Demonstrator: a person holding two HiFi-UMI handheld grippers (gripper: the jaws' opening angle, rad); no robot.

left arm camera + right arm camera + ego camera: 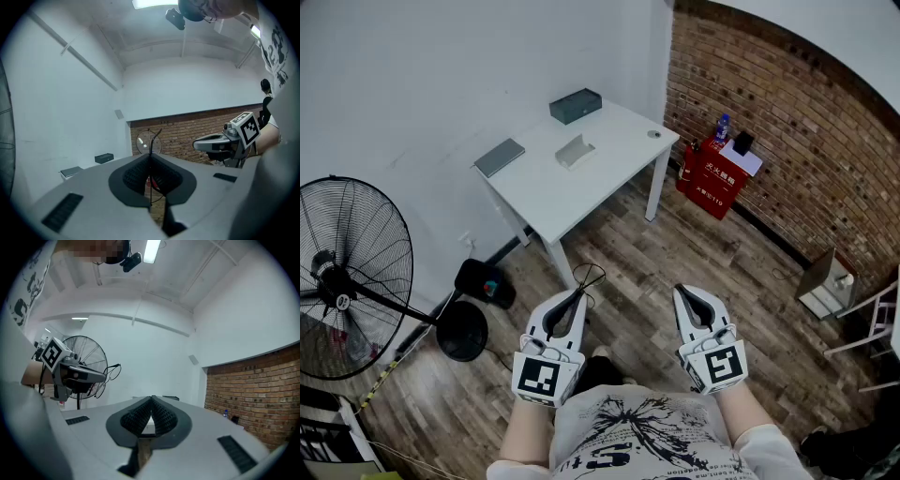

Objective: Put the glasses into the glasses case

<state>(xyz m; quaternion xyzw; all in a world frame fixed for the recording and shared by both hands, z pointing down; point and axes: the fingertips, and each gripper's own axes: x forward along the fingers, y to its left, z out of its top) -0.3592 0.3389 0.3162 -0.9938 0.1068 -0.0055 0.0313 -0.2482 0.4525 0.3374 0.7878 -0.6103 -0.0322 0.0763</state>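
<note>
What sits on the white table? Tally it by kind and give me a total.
Boxes: 2 (dark box, flat grey box)
Pale open holder: 1
Small round thing: 1
Total: 4

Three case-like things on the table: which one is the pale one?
The middle one, whitish; the far box is dark, the flat left one grey.

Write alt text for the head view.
A person's left tool grips wire glasses; the right tool is shut and empty. Ahead, a white table holds several small items, with a fan at left.
</note>
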